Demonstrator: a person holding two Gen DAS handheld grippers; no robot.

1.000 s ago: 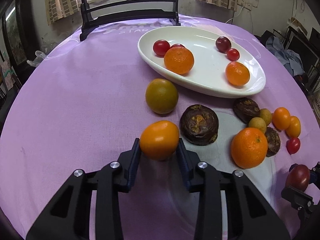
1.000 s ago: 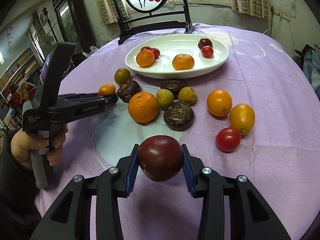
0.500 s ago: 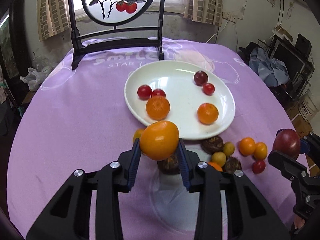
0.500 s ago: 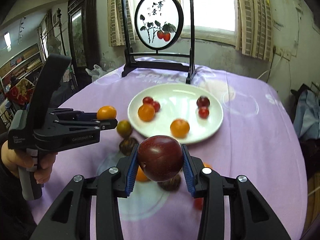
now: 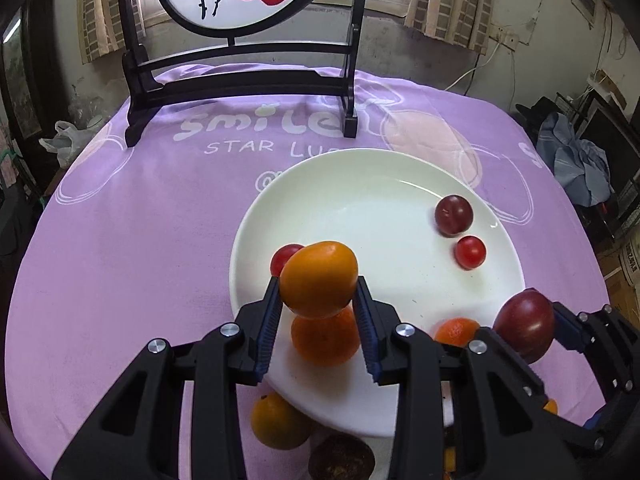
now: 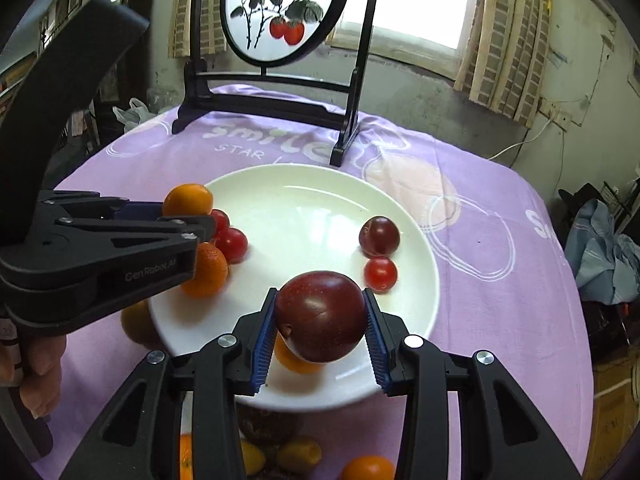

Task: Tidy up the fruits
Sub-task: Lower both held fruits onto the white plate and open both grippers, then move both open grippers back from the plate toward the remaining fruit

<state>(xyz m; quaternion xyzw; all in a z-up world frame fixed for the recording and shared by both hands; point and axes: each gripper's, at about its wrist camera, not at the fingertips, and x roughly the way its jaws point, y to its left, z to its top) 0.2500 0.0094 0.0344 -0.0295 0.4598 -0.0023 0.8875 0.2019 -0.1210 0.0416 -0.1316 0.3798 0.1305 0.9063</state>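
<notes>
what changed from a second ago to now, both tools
Both tools carried their fruit up off the cloth and forward over the white plate: the left tool with its orange fruit, the right tool with its dark plum. Both grips stayed shut; the fruits already on the plate stayed put.

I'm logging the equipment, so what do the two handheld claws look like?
Both the left claw and the right claw are matte black plastic with silver bolts and ribbed blue pads. The left one carries grey lettering on its side.
</notes>
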